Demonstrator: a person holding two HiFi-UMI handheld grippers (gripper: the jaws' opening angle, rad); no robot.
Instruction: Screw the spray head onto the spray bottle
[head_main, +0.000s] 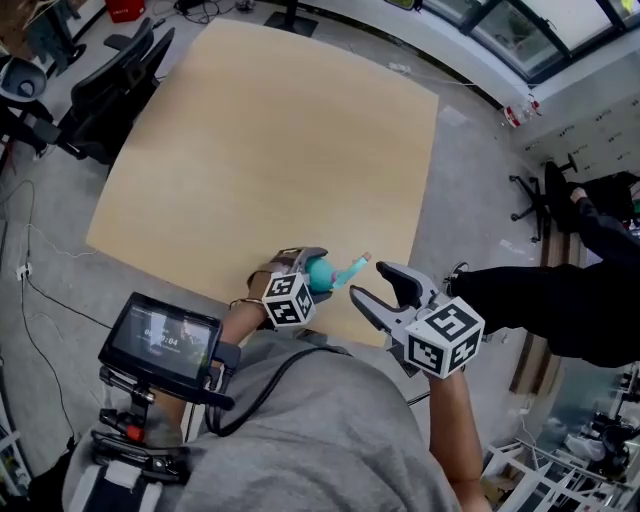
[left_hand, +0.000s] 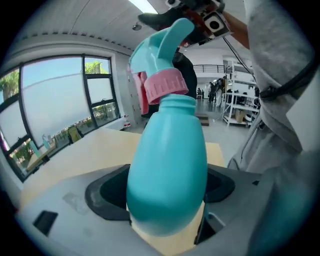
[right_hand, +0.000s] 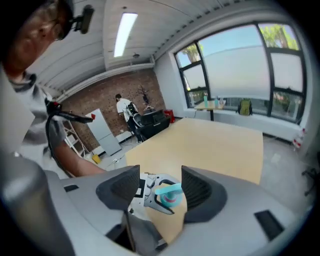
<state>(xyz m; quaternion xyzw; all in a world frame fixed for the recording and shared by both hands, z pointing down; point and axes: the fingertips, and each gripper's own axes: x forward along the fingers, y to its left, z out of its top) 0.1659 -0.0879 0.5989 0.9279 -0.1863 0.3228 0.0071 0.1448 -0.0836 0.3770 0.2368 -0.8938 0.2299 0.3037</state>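
While clamped in the left gripper (head_main: 312, 271), spray bottle (left_hand: 167, 165) just ahead of the parted, empty right gripper (head_main: 383, 286).

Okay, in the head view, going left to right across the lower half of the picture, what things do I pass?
Small black screen unit → left hand-held gripper → teal plastic spray bottle that it grips → right hand-held gripper, jaws apart and empty → person in black clothing.
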